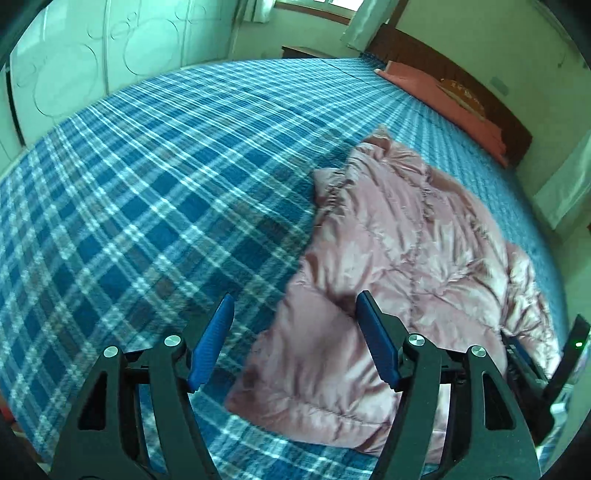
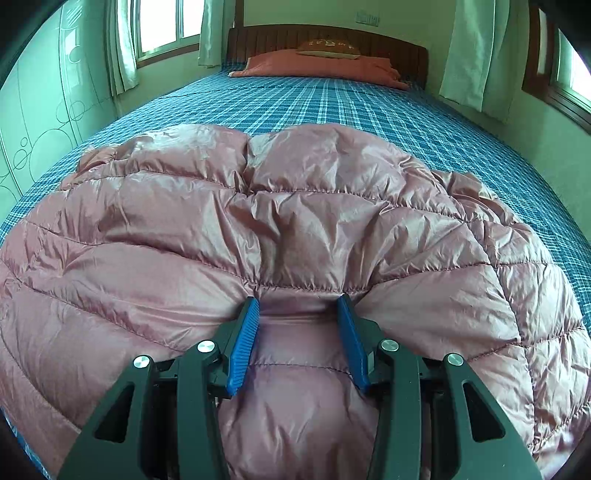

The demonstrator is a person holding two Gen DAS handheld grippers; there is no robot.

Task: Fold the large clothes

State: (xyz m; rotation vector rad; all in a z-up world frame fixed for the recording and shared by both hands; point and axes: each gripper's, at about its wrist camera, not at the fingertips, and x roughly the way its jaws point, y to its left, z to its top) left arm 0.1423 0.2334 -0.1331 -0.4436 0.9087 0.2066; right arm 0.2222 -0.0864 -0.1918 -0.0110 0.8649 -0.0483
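A pink quilted puffer jacket (image 1: pixel 399 243) lies crumpled on a bed with a blue plaid cover (image 1: pixel 155 170). My left gripper (image 1: pixel 295 306) is open and empty, hovering above the jacket's left edge near the bed's front. In the right wrist view the jacket (image 2: pixel 295 206) fills the foreground. My right gripper (image 2: pixel 299 304) is open with its blue pads pressed down on the jacket, a fold of fabric between them. The right gripper's body also shows at the right edge of the left wrist view (image 1: pixel 535 365).
Red pillows (image 2: pixel 317 64) and a wooden headboard (image 2: pixel 325 37) are at the far end of the bed. A wardrobe (image 1: pixel 92 59) stands to the left. Curtained windows (image 2: pixel 162 29) line the walls. The plaid cover (image 2: pixel 369 103) stretches beyond the jacket.
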